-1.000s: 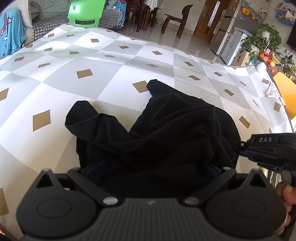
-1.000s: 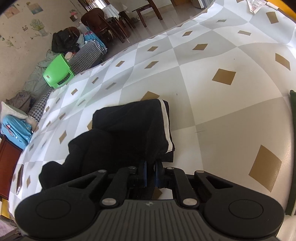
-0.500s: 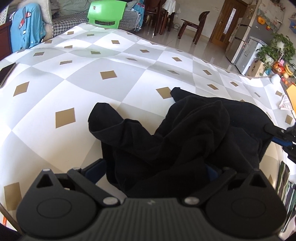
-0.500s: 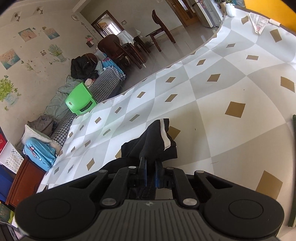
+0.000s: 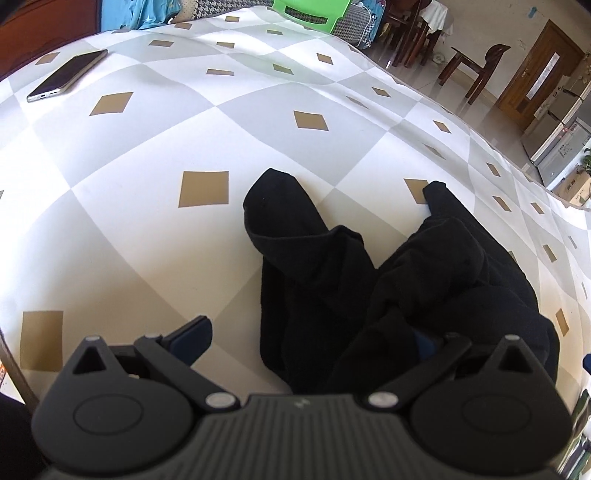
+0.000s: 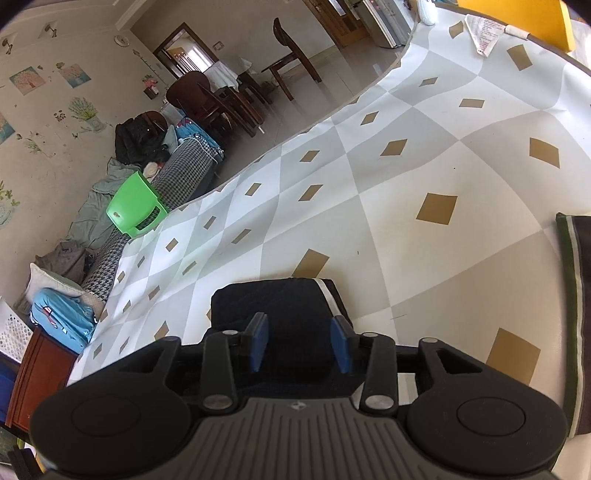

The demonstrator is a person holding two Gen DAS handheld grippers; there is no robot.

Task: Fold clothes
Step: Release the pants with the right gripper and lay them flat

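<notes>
A black garment [image 5: 388,280] lies crumpled on the checked tablecloth [image 5: 147,147], with one sleeve end pointing away. My left gripper [image 5: 308,341] stands open over its near edge. The left fingertip [image 5: 192,338] is bare over the cloth-free table, and the right one is half buried in black folds. In the right wrist view the same garment [image 6: 273,299] shows a folded edge with a white stripe. My right gripper [image 6: 300,343] is open just above it, blue pads [image 6: 258,343] apart and holding nothing.
A phone [image 5: 66,75] lies at the table's far left. Another dark folded garment with green and white stripes [image 6: 576,314] sits at the right edge. A folded paper [image 6: 484,33] lies at the far corner. A green chair [image 6: 136,210] and a sofa stand beyond the table.
My right gripper has opened and let go of the striped edge, which now rests on the table. The left gripper has swung left, so its left finger is free of the cloth.
</notes>
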